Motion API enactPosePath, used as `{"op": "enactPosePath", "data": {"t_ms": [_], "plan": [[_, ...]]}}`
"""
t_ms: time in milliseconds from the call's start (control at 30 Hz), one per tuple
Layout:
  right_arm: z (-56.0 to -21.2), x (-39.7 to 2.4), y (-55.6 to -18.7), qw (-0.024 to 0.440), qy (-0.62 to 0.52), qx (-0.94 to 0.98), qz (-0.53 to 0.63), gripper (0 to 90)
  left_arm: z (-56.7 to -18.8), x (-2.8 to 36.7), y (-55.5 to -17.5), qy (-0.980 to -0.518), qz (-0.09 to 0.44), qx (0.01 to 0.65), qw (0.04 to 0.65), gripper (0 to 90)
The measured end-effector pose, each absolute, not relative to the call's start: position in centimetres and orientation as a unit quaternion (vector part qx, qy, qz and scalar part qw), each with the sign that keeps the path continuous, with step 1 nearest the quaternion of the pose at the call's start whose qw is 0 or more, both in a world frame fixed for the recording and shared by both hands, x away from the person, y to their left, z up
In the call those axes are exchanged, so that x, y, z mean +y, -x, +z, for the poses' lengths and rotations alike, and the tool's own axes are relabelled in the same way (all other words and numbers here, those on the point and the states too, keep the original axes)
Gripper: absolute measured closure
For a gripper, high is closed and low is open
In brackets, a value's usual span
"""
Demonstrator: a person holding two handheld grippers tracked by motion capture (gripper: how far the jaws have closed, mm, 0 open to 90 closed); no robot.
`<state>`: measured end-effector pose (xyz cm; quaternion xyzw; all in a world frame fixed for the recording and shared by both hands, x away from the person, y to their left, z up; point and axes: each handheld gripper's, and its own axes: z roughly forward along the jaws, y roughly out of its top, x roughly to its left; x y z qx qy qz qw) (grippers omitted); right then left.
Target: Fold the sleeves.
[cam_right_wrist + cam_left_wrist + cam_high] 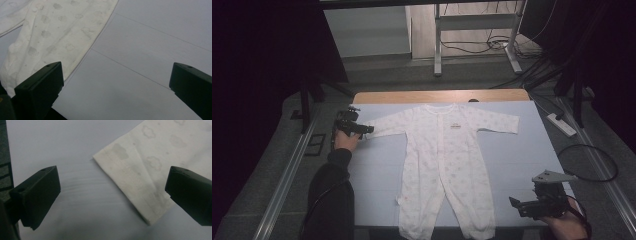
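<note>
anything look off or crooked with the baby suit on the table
Nothing stands out: the baby suit lies flat and spread on the table, sleeves out, legs down. Both the left gripper and the right gripper are open, holding nothing.

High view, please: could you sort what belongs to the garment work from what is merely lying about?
In the job:
- baby sleepsuit, spread flat
- its sleeve cuff, between the left gripper jaws
- right gripper, open beside a leg
- table mat

Lying about:
- power strip
- floor cables
- metal stand
</note>
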<state>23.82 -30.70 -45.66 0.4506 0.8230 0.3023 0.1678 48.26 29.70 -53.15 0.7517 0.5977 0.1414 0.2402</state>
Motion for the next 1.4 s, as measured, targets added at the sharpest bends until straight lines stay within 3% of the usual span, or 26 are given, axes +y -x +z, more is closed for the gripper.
{"op": "enactPosePath", "data": {"t_ms": [633, 800, 1033, 1167, 1233, 1267, 1400], "plan": [[-45.7, -30.6, -23.8, 0.17, -0.446, 0.826, 0.299, 0.0, -54.3, 29.7, -48.1, -0.748, 0.141, 0.607, 0.229, 0.2], [-45.7, -30.5, -23.8, 0.17, -0.445, 0.828, 0.296, 0.0, -54.1, 29.6, -47.8, -0.749, 0.142, 0.606, 0.23, 6.7], [-45.7, -30.4, -23.8, 0.171, -0.444, 0.829, 0.293, 0.0, -53.6, 29.1, -47.5, -0.757, 0.14, 0.594, 0.234, 21.8], [-45.7, -30.4, -23.8, 0.171, -0.443, 0.83, 0.292, 0.0, -53.3, 28.5, -47.1, -0.762, 0.137, 0.585, 0.24, 43.2], [-45.7, -30.4, -23.8, 0.171, -0.443, 0.83, 0.292, 0.0, -53.2, 28.4, -47.1, -0.765, 0.136, 0.583, 0.239, 47.3], [-45.7, -30.4, -23.8, 0.171, -0.442, 0.831, 0.291, 0.0, -53.1, 28.2, -47.0, -0.763, 0.133, 0.585, 0.242, 54.4], [-45.7, -30.3, -23.8, 0.172, -0.442, 0.831, 0.291, 0.0, -53.0, 27.9, -47.0, -0.762, 0.125, 0.587, 0.244, 68.7]]}}
